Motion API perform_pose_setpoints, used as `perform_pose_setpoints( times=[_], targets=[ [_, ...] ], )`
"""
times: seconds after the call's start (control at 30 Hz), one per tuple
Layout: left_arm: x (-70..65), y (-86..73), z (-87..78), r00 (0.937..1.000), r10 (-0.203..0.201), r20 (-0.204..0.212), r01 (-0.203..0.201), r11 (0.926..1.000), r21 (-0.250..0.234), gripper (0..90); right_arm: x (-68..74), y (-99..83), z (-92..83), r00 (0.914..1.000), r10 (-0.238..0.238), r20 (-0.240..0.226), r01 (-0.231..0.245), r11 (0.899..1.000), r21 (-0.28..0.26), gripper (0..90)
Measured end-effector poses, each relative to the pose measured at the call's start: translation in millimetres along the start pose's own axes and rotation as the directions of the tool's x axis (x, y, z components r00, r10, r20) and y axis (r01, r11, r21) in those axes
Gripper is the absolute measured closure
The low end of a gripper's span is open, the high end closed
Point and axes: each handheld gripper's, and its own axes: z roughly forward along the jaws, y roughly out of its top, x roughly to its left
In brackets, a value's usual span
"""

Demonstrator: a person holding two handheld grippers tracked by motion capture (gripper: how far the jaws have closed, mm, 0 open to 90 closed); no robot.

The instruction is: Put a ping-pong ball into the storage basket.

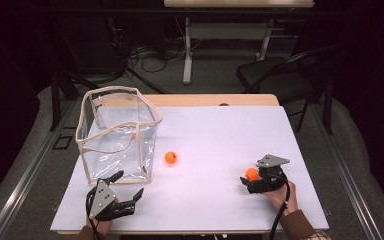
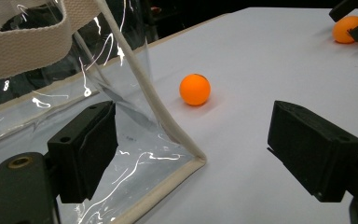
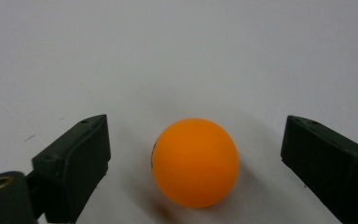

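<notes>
1. While the right gripper [image 1: 250,180] straddles it, jaws apart and not touching, an orange ball [image 3: 195,162] sits on the white table [image 1: 215,135]
2. Second ball [image 1: 170,158] lies mid-table, well apart
3. Clear bag [image 1: 117,132] stands left, just beside the wide-open, empty left gripper [image 1: 130,186]

From my remote seat I see a white-topped table [image 1: 220,130] on grey carpet [image 1: 205,75], a dark folding chair [image 1: 275,75] at far right, a pale desk [image 1: 237,4] with tangled cables [image 1: 145,52] behind, all in dim surroundings.
</notes>
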Motion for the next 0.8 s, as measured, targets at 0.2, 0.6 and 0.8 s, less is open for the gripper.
perform_pose_setpoints(
  times=[0.2,0.6,0.8],
  targets=[
    [-0.6,0.1,1.2,1.0000,0.004,0.006,-0.004,1.0000,0.006,15.8,-0.1,-1.7,-2.4,0.9997,0.006,0.022,-0.006,1.000,0.000,27.5],
    [-0.3,0.3,1.5,0.9999,0.003,0.010,-0.003,1.0000,0.008,15.8,1.3,-3.0,-2.0,0.9997,0.012,0.023,-0.012,1.000,0.021,50.3],
    [-1.2,0.4,1.1,0.9999,0.001,0.011,-0.002,1.0000,0.008,15.8,2.2,-1.0,-4.9,0.9996,0.005,0.029,-0.005,1.000,0.007,50.6]
  ],
)
